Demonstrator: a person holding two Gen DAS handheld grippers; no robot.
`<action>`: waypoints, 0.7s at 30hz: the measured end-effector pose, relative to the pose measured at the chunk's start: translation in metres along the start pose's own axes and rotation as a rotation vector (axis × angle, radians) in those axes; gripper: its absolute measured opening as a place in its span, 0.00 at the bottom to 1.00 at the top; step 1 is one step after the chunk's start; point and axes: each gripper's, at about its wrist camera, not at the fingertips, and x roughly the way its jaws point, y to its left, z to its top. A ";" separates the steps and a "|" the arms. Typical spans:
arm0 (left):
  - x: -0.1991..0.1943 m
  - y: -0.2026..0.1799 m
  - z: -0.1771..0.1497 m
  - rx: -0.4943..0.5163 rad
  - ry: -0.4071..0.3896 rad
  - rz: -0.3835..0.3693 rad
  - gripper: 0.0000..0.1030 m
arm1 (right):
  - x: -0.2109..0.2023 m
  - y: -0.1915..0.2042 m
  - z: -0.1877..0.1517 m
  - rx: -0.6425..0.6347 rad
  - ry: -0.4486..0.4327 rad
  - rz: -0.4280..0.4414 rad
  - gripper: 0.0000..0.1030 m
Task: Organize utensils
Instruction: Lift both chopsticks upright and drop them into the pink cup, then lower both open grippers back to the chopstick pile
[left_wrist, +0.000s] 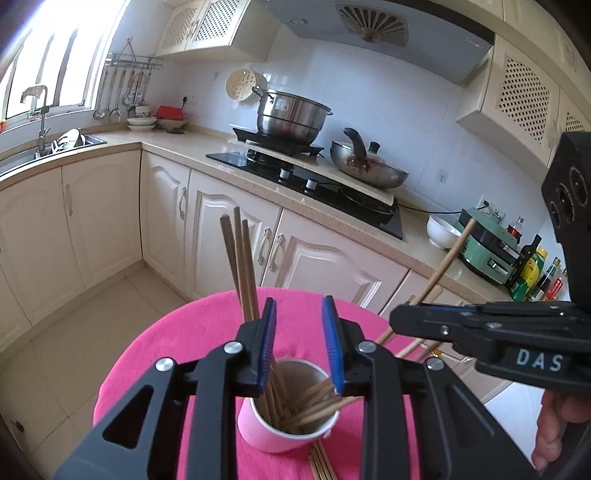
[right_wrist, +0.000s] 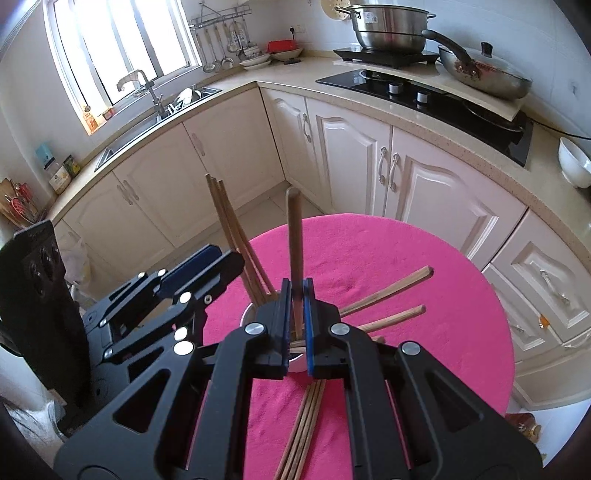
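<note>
A pink cup (left_wrist: 258, 428) stands on the round table's pink cloth (left_wrist: 166, 350) with several wooden chopsticks in it. Three of them (left_wrist: 242, 266) lean up to the left, others lean right. My left gripper (left_wrist: 299, 306) hangs just above the cup's mouth, open, with nothing between its blue pads. My right gripper (right_wrist: 297, 284) is shut on one chopstick (right_wrist: 294, 236), which stands nearly upright over the cup (right_wrist: 248, 314). It shows from the side in the left wrist view, the right gripper (left_wrist: 402, 314) with its chopstick (left_wrist: 452, 251). Several loose chopsticks (right_wrist: 306, 424) lie on the cloth in front of the cup.
Cream cabinets and a counter run behind the table with a black hob (left_wrist: 306, 181), a steel pot (left_wrist: 291, 116), a wok (left_wrist: 369, 166), a white bowl (left_wrist: 441, 230) and bottles (left_wrist: 532, 266). A sink (right_wrist: 155, 118) sits under the window. A person's hand (left_wrist: 554, 424) holds the right gripper.
</note>
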 end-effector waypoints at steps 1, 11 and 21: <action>-0.002 0.000 0.000 -0.002 0.004 0.001 0.25 | -0.001 0.001 -0.001 -0.001 0.000 0.003 0.07; -0.029 -0.007 -0.015 -0.045 0.055 0.040 0.31 | -0.029 0.003 -0.008 -0.012 -0.048 0.000 0.46; -0.047 -0.027 -0.040 -0.053 0.136 0.068 0.35 | -0.075 -0.003 -0.037 -0.051 -0.099 -0.059 0.46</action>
